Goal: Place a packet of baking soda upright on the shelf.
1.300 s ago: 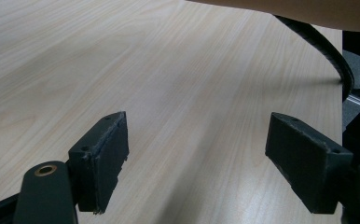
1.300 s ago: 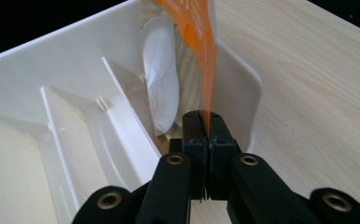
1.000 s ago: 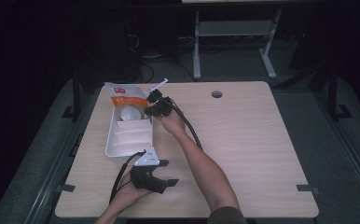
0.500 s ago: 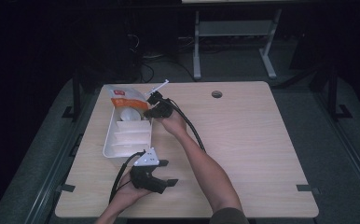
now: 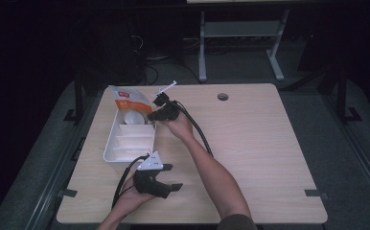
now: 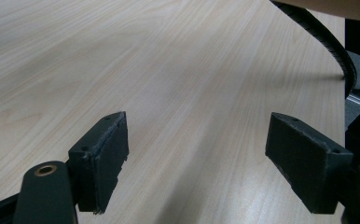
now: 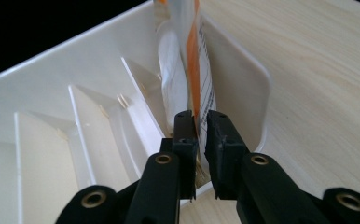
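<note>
Right gripper at the pouch in the tray

The right gripper [image 7: 200,135] has just been opening, its jaws slightly apart around the edge of the orange-and-white pouch [image 7: 190,70], which stands in the white tray's [image 7: 94,60] end compartment; its print is unreadable. The left gripper [image 6: 201,154] gapes wide over the table [image 6: 178,70].

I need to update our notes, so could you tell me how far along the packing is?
The orange-and-white pouch already stands in the end compartment of the white tray. The right gripper has just been opening, pouch edge between its jaws. Left gripper rests open. The other compartments look unfilled.
</note>
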